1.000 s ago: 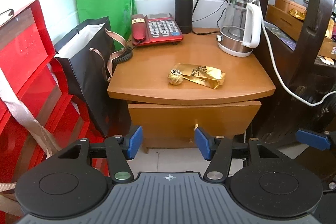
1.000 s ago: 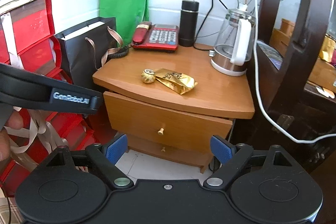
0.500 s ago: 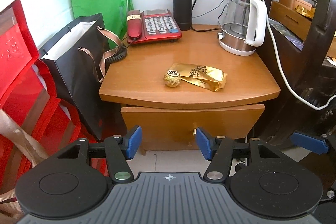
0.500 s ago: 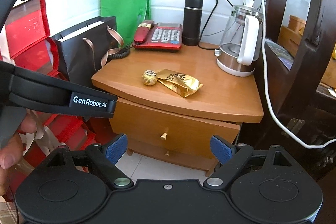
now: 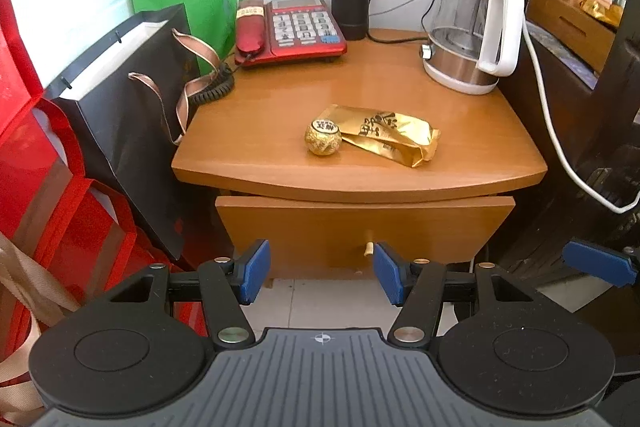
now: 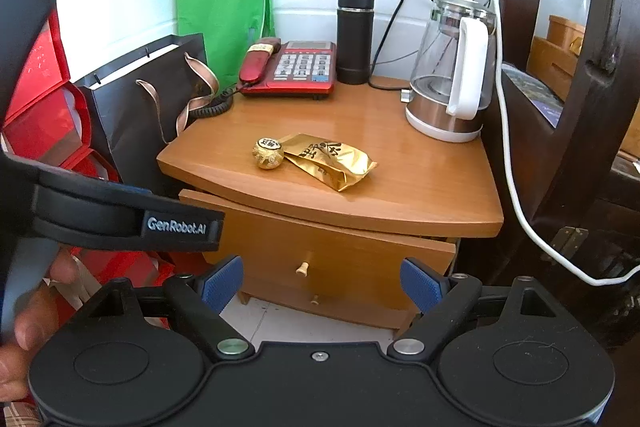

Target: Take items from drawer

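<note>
Both sets of jaws stand apart and empty: the left gripper [image 5: 319, 274] hovers low before the drawer [image 5: 364, 227], the right gripper [image 6: 322, 283] likewise. The drawer sits slightly ajar under the nightstand top; its small knob [image 6: 302, 268] looks the stiff, narrow place to pinch. On top lie a gold foil ball [image 5: 323, 137] and gold packet [image 5: 388, 139], probably light, crinkly and slippery.

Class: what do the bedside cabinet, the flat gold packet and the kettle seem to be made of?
Orange-brown bedside cabinet: likely varnished wood, with grain and sheen. Flat gold packet: apparently crinkled metallic foil. Clear kettle: probably glass body, steel-looking base, white plastic-looking handle.
</note>
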A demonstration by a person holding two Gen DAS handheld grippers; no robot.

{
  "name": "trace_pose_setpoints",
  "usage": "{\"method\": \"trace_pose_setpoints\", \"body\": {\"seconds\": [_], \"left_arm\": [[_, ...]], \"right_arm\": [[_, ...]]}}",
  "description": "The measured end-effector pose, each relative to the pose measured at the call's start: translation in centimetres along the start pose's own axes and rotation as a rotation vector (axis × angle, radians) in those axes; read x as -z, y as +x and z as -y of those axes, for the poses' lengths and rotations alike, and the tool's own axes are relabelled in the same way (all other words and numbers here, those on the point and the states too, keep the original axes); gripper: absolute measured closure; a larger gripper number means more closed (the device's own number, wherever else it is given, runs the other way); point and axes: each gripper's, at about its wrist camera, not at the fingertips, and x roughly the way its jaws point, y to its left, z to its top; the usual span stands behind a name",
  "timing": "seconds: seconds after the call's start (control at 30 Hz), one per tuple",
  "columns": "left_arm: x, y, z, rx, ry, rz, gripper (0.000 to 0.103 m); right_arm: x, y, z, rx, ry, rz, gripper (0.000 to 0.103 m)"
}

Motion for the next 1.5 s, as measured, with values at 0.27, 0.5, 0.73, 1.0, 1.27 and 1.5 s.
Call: {"method": "trace_pose_setpoints", "body": {"seconds": [0.27, 0.5, 0.73, 1.0, 1.27, 1.5], "left_arm": [[0.1, 0.5, 0.0, -0.002, -0.002, -0.011, 0.042], [-0.1, 0.5, -0.5, 0.000, -0.031, -0.008, 0.042], [-0.2, 0.9, -0.5, -0.006, -0.027, -0.007, 0.042], [-0.4, 1.9, -0.4, -0.014, -0.027, -0.023, 0.042], [-0.6, 3.0, -0.4, -0.020, -0.028, -0.037, 0.042], [-0.6, 4.3, -0.3, -0.021, -0.029, -0.053, 0.042]], "right_arm": [[0.0, 0.5, 0.2, -0.001, 0.016, -0.007, 0.019], [0.0, 0.8, 0.1, 0.009, 0.024, -0.017, 0.018], [0.0, 1.5, 0.2, 0.020, 0.043, -0.040, 0.018], [-0.1, 2.6, 0.5, 0.028, 0.055, -0.063, 0.018], [-0.1, 3.4, 0.9, 0.030, 0.079, -0.071, 0.018], [-0.1, 4.4, 1.2, 0.033, 0.083, -0.083, 0.018]]}}
